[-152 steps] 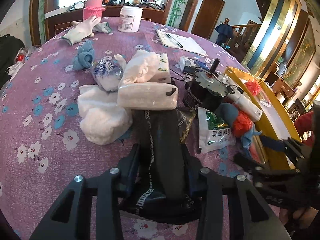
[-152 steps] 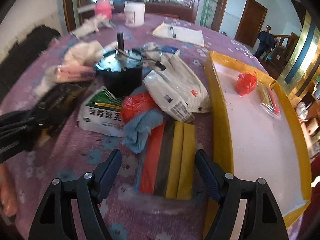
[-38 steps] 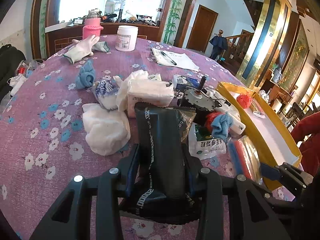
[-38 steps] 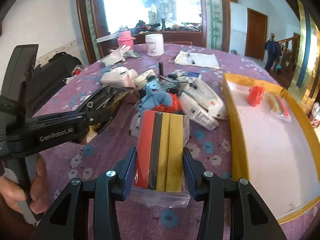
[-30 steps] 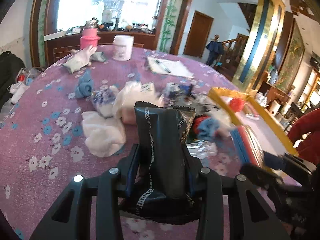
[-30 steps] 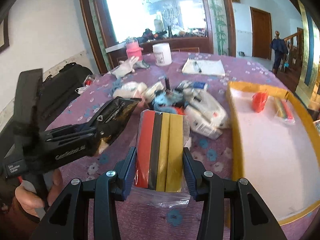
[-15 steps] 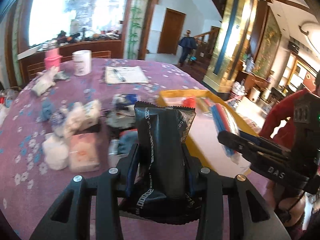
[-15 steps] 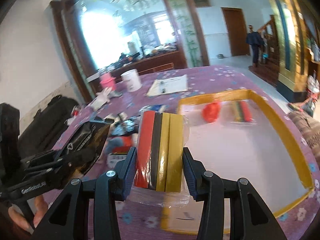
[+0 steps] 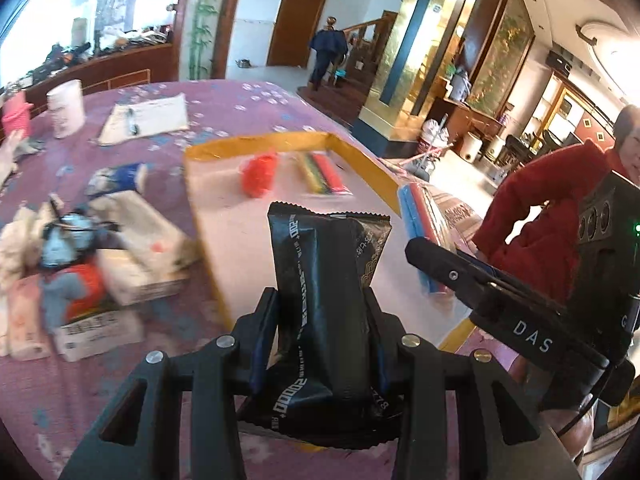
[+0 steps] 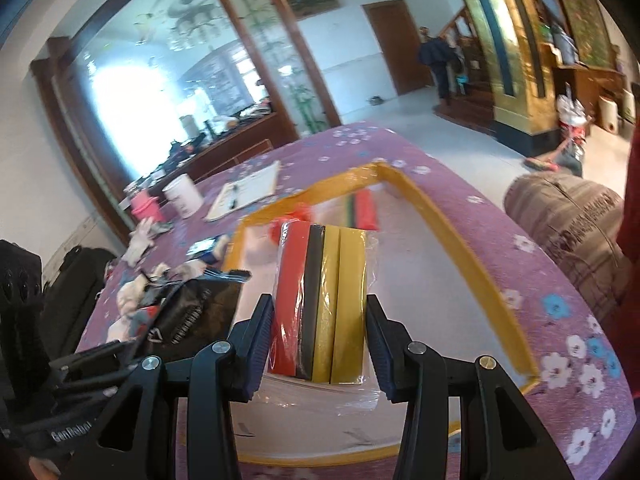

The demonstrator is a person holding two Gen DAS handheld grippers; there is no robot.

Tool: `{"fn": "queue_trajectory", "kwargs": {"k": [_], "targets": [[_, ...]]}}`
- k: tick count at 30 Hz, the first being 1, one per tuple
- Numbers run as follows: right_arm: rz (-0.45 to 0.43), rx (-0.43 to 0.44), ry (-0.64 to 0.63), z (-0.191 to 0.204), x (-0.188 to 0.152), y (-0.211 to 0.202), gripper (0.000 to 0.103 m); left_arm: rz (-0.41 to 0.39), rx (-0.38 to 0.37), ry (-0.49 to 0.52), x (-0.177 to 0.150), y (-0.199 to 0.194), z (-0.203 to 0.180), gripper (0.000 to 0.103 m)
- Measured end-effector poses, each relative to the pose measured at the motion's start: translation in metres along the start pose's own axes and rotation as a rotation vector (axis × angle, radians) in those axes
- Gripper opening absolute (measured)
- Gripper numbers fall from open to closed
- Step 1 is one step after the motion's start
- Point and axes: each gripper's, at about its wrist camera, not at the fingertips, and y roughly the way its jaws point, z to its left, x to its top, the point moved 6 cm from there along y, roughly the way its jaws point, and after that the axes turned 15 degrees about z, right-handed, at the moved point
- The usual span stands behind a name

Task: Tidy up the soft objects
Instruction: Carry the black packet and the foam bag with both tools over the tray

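sponges, a clear-wrapped pack of red, black and yellow sponges (image 10: 322, 304), sit at frame centre, pinched by the right hand-held gripper (image 10: 318, 344) above the yellow tray (image 10: 460, 240), likely for dropping in. at centre of the left view, the left hand-held gripper (image 9: 320, 340) is clamped on a black snack packet (image 9: 324, 280), held upright over the tray's near edge. clutter crowds the purple counter (image 9: 224, 104) at left.

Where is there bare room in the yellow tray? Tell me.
The yellow tray is bare through its middle and near end. Only its far end is taken, by the red mesh ball and a striped packet. The tablecloth left of it is crowded with tissue packs.
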Motion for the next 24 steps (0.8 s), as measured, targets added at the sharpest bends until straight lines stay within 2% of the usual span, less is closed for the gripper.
{"fn": "queue_trajectory", "kwargs": {"k": [6, 13, 15, 19, 24], "targets": [[0.046, -0.046, 0.037, -0.026, -0.005, 0.011, 0.048, 0.059, 0.030, 0.034, -0.004, 0.031, -0.014, 0.038], [0.066, -0.148, -0.005, -0.024, -0.009, 0.028, 0.048, 0.034, 0.156, 0.065, -0.010, 0.040, -0.011, 0.038], [0.080, -0.133, -0.024, -0.021, -0.009, 0.031, 0.048, 0.026, 0.186, 0.068, -0.011, 0.042, -0.011, 0.038], [0.101, -0.121, -0.024, -0.022, -0.010, 0.034, 0.048, 0.032, 0.196, 0.067, -0.012, 0.045, -0.007, 0.039], [0.123, -0.136, -0.032, -0.018, -0.010, 0.040, 0.048, 0.026, 0.229, 0.085, -0.013, 0.047, -0.008, 0.040]]}}
